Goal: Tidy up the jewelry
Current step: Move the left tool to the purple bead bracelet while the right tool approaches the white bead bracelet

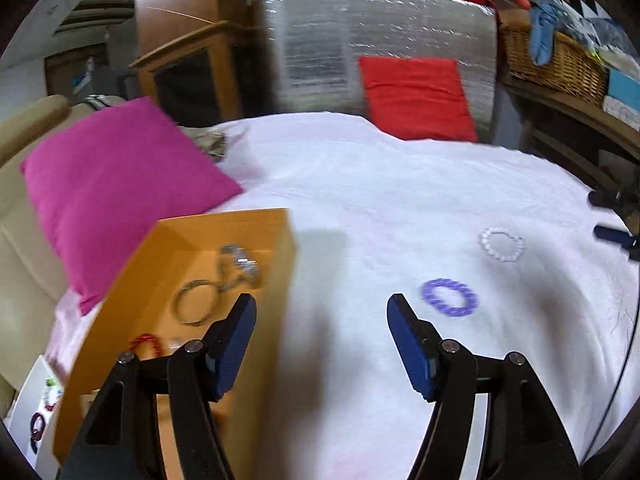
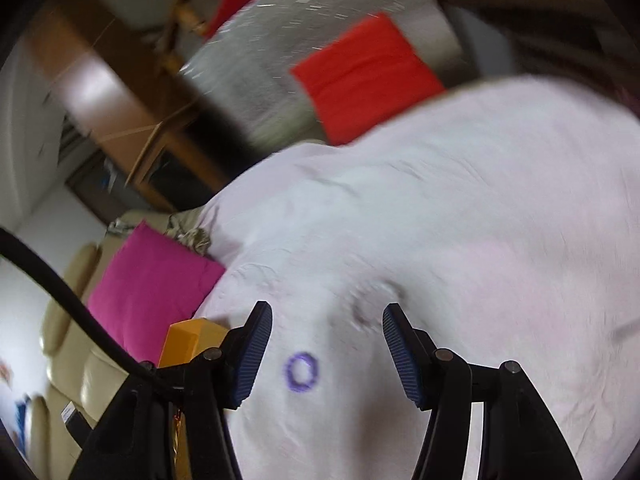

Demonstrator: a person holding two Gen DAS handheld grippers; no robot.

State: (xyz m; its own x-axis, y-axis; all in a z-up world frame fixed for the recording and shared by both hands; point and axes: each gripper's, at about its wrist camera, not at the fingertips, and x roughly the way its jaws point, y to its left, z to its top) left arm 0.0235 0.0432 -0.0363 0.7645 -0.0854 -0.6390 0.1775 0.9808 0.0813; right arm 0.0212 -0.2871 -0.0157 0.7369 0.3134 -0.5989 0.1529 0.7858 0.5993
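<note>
Both grippers empty w/ jaws apart: left gripper (image 1: 321, 312) hangs at the orange box (image 1: 276, 280) edge, prob. freed after a drop. Box holds a silver bangle (image 1: 198, 302), chain and red bead bracelet (image 1: 146, 342). Purple bead bracelet (image 2: 302, 372) lies on the white sheet (image 2: 480, 220) between right gripper (image 2: 327, 328) jaws, prob. next pick; white bead bracelet (image 1: 502, 244) beyond it.

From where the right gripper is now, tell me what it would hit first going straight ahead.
Probably the white bedsheet. The right gripper is open and empty, and the purple bracelet lies between its fingers in the blurred view, though depth is unclear.
</note>
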